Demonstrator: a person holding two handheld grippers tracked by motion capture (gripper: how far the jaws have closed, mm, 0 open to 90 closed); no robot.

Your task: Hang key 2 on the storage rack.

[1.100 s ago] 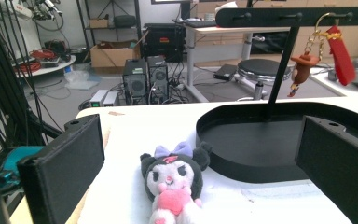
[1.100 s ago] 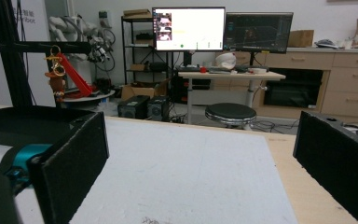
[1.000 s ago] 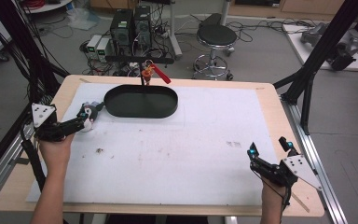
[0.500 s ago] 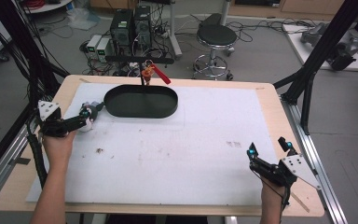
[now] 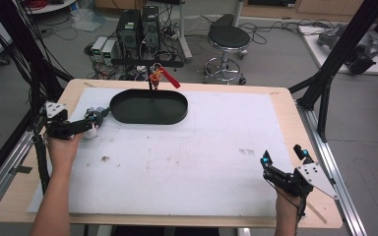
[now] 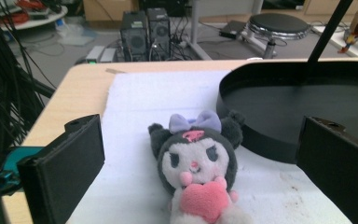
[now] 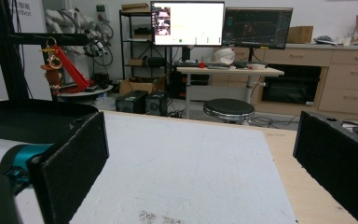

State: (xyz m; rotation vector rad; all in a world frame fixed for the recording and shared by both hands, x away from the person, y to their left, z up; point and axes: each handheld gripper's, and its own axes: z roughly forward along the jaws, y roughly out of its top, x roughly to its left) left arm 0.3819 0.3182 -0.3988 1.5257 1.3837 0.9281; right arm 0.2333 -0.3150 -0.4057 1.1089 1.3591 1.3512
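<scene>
A small plush doll (image 6: 196,164) with a dark hood, a lilac bow and a pink heart lies on the white mat, just left of the black oval tray (image 6: 303,106). My left gripper (image 6: 200,133) is open, one jaw on each side of the doll, and neither jaw touches it. From above, the doll (image 5: 92,130) sits at the tips of the left gripper (image 5: 96,121), next to the tray (image 5: 148,107). My right gripper (image 5: 283,157) rests open near the mat's front right corner, with nothing between its jaws (image 7: 200,154).
A black stand rises from the tray's far side and carries a red keychain (image 5: 163,76). The white mat (image 5: 202,147) covers most of the wooden table. Behind the table are computer towers, cables and a stool (image 5: 229,39). Black frame posts flank both sides.
The left hand has turned slightly around the doll, and the gripper's rear has shifted towards the far side. The right gripper has stayed still.
</scene>
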